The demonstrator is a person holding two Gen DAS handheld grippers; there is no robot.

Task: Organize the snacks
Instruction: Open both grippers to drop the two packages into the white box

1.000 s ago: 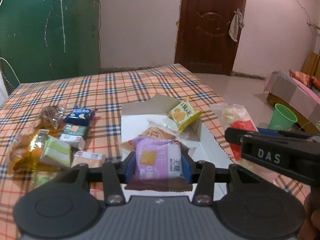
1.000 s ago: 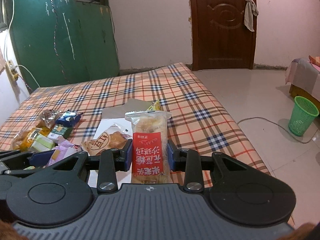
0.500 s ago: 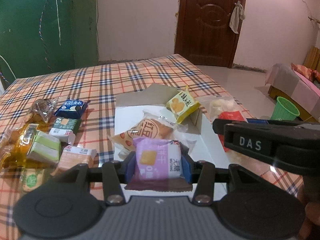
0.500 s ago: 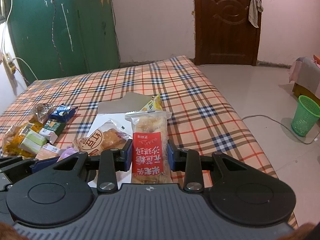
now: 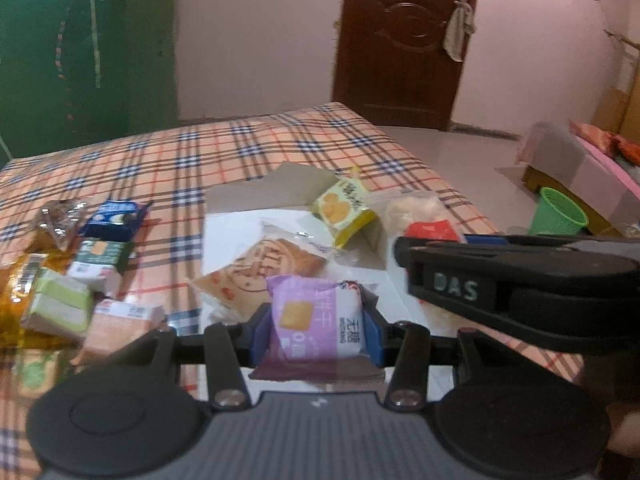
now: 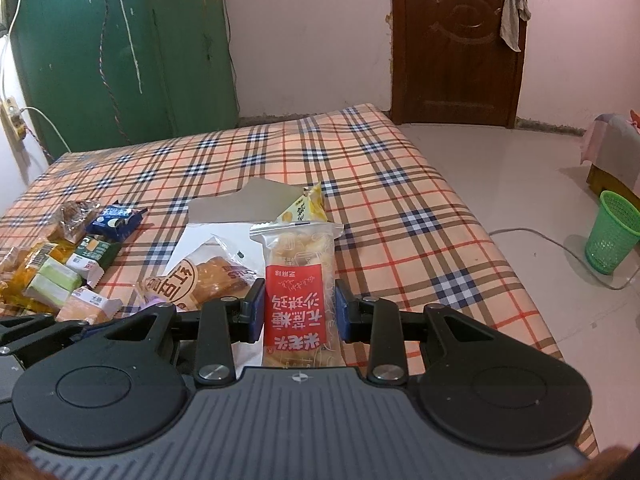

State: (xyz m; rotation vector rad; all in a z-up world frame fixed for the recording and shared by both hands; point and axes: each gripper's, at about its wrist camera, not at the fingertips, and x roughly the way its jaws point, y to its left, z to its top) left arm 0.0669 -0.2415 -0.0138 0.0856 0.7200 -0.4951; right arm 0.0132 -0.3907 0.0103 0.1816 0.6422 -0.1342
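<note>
Purple packet (image 5: pixel 316 322) pinched in left tongs (image 5: pixel 316 330), red-labelled packet (image 6: pixel 298 300) – right tongs (image 6: pixel 299 314)

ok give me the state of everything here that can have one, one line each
left gripper: shut on the purple biscuit packet, held above the box.
right gripper: shut on the red-label rice cracker packet, upright.
white box: flaps open, packets inside.
yellow packet: tilted against the box's far flap.
brown door: closed, rag hanging on it.
green basket: upright on the floor.
</note>
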